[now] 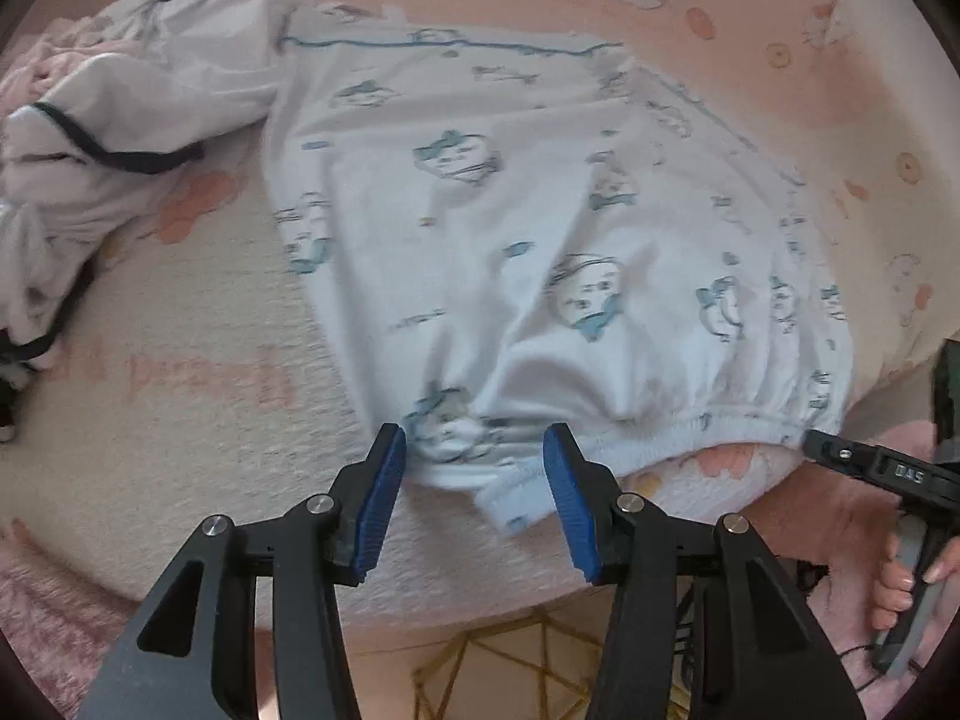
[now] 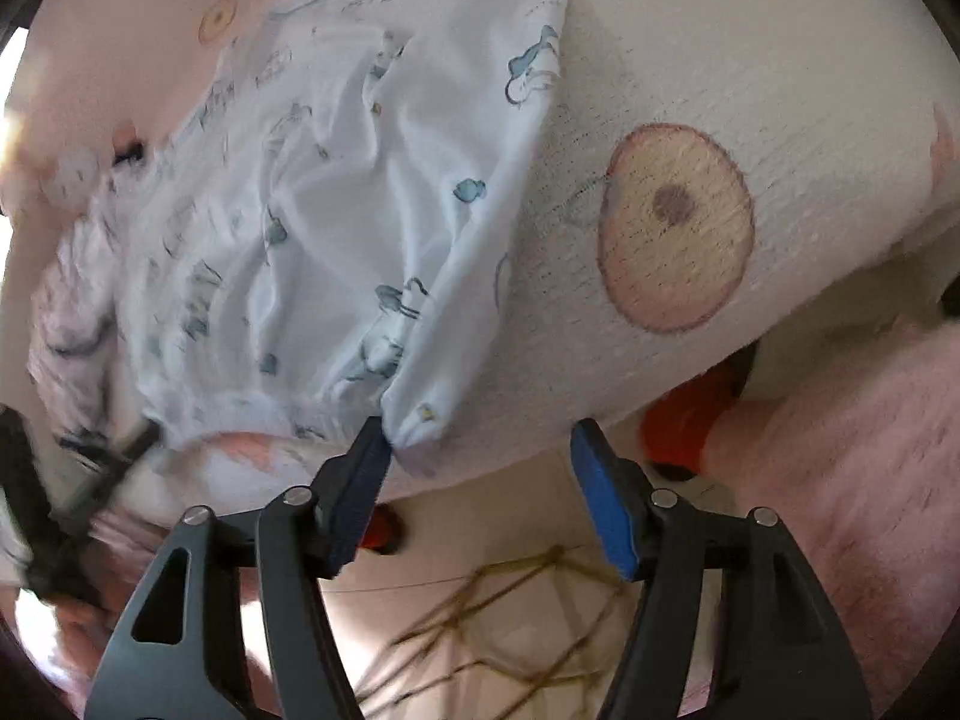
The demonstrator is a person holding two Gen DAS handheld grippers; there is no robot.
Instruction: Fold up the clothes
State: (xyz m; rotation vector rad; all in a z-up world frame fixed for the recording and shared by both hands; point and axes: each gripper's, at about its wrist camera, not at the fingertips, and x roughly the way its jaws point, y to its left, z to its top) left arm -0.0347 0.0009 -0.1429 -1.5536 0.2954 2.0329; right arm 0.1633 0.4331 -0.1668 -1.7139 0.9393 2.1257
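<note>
Task garment: a pale blue cotton garment printed with small blue cartoon figures lay spread flat on the pink-and-cream cartoon-print bed cover, its gathered elastic hem nearest the bed's near edge.
Left gripper: the left gripper, black with blue ribbed pads, pointed steeply down over the hem's near left corner; its jaws stood apart, the hem corner lay between them, and neither pad pressed on it.
Right gripper: the right gripper hung at the hem's other corner; its jaws stood wide apart, the left pad just touching the bunched corner of cloth, the right pad well clear of it over the bed's edge. Nothing was clamped.
Person: a hand showed at the right edge of the left wrist view, wrapped round the right tool's handle.
Nearby laundry: a crumpled white garment with black trim lay heaped to the left of the blue one, touching its upper left corner.
Cover detail: a round tan donut print sat on the bare cover just right of the garment.
Beyond the bed edge: a cream floor with gold line pattern, a fluffy pink rug, and an orange-red object partly hidden under the bed's edge.
In the way: nothing lay on top of the blue garment.
</note>
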